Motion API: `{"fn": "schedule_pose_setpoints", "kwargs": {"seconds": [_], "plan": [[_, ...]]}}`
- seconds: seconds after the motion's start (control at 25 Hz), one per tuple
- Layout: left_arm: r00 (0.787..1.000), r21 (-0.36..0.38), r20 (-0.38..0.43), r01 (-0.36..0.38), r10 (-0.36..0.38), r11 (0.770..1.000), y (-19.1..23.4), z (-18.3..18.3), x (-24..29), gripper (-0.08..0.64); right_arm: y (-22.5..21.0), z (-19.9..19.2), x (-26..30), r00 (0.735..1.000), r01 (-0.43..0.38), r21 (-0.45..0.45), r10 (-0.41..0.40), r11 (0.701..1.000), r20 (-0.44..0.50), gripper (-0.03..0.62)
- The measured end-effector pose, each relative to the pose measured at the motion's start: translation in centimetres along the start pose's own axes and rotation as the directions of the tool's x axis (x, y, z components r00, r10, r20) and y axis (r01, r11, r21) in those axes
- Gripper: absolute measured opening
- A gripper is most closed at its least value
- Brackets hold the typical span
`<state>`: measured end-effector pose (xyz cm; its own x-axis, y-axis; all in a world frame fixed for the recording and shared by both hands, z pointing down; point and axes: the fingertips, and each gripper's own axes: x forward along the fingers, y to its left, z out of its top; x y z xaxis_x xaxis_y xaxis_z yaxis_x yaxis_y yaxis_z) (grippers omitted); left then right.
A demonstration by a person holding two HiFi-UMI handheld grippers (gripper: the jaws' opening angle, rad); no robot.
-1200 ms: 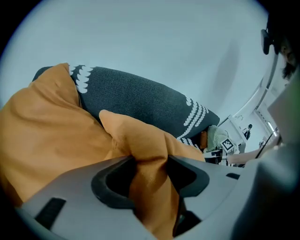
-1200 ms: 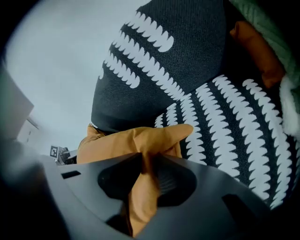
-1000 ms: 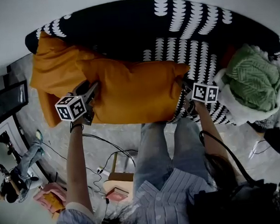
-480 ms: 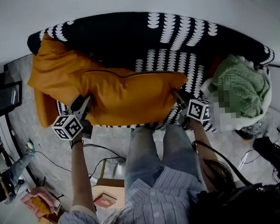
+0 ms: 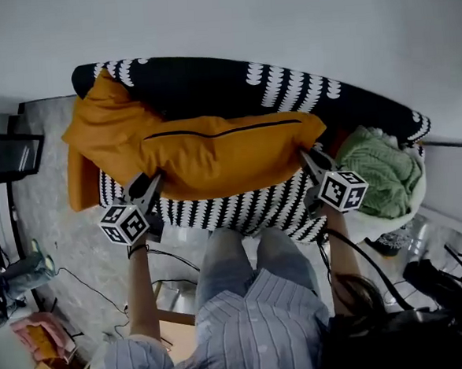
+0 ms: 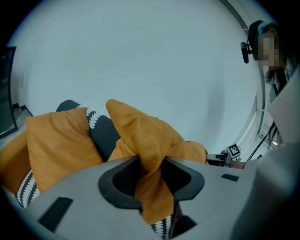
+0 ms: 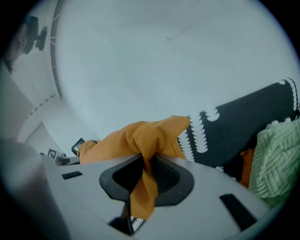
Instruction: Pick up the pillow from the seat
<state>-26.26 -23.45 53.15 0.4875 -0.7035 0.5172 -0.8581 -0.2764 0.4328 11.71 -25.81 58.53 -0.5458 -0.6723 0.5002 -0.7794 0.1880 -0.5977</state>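
A long orange pillow [image 5: 220, 145] hangs stretched between my two grippers, above the black seat with white pattern [image 5: 248, 206]. My left gripper [image 5: 153, 180] is shut on the pillow's left corner, and its jaws have just been closing on the bunched fabric [image 6: 145, 140] between them. In the left gripper view that gripper [image 6: 150, 173] pinches a fold that hangs down through the jaws. My right gripper [image 5: 306, 157] is shut on the right corner; its jaws have also just been closing. The right gripper view shows that gripper [image 7: 143, 176] clamping orange cloth [image 7: 136, 138].
A second orange pillow [image 5: 93, 130] leans at the sofa's left end, also seen as the pillow [image 6: 51, 140]. A green knitted blanket [image 5: 383, 161] lies at the right end. The sofa back [image 5: 208, 83] stands against a white wall. Cables and clutter [image 5: 37, 343] lie on the floor.
Both grippers have risen with the pillow. It has come up off the seat, and the patterned cushion now shows beneath it. The pillow has been pulled longer and flatter.
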Motion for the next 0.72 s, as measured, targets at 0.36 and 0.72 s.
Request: {"fn": "schedule_pose_setpoints", "kwargs": {"seconds": [0.36,0.72], "plan": [[0.994,-0.021,0.106,-0.009,0.011,1.0,-3.8,3.4,-4.7,0.14,4.1,4.9,-4.3,0.997,-0.016,-0.095,0.023,0.995,0.075,0.074],[0.979,-0.056,0.194,-0.049,0.059,0.997,-5.7,3.8,-9.9,0.14,7.6,6.4,-6.1,0.993,-0.073,-0.143,0.086,0.987,0.086,0.074]]}}
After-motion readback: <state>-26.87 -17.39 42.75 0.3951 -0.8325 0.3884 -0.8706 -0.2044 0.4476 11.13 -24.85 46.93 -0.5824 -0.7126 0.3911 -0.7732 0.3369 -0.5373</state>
